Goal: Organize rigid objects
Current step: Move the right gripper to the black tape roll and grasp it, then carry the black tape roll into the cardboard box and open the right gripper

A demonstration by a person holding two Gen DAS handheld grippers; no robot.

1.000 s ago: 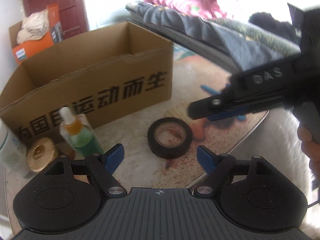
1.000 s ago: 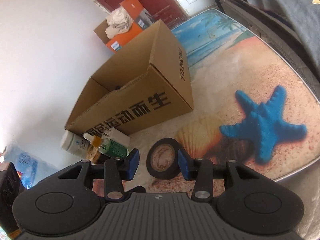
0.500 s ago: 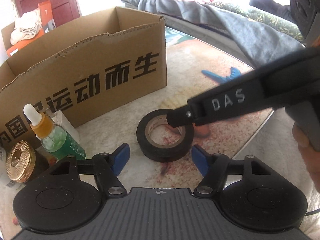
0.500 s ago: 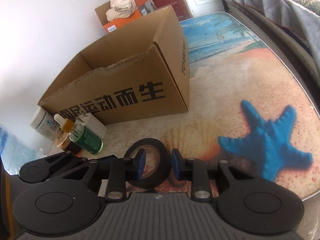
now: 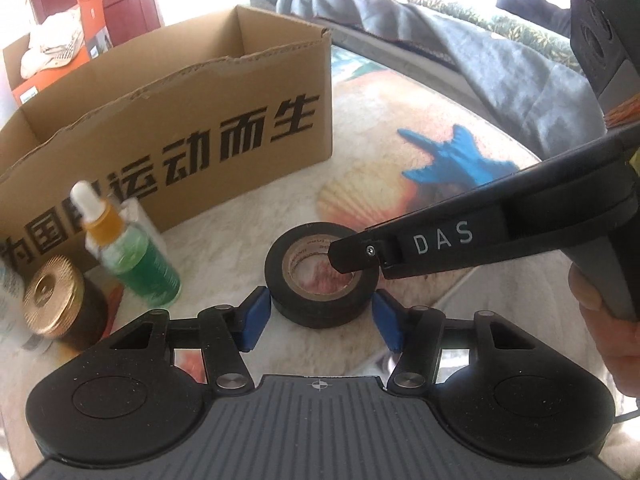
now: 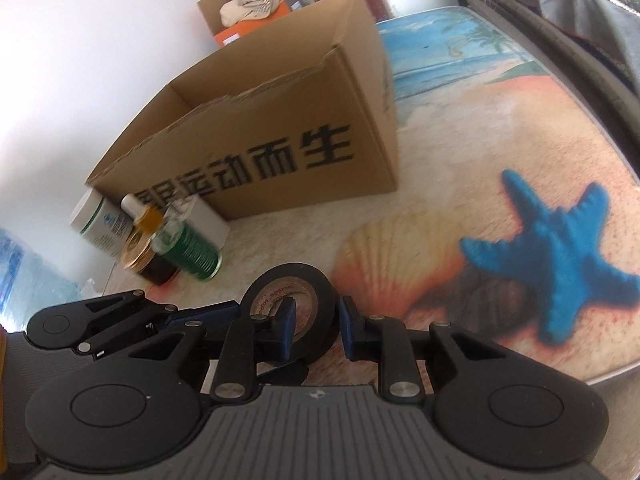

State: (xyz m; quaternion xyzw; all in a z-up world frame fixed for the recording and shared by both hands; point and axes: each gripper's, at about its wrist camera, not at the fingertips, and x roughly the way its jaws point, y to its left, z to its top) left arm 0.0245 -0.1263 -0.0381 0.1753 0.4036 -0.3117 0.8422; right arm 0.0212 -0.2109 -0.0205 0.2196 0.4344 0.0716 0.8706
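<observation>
The right hand-held gripper straddles one wall of the black tape roll, one blue pad inside the core and the other outside the rim; whether the pads already press the wall cannot be told. In the left wrist view its black finger marked DAS reaches into the roll's core from the right. The left hand-held gripper stands wide, its blue pads flanking the tape roll just beside it on both sides, neither clearly touching. The roll lies flat on a round tabletop printed with a beach scene, a shell and a blue starfish. Left of the roll stand a green dropper bottle, a dark jar with a gold lid and a white bottle, grouped close together. Behind them sits an open cardboard box with black Chinese lettering. Grey bedding lies beyond the tabletop.
</observation>
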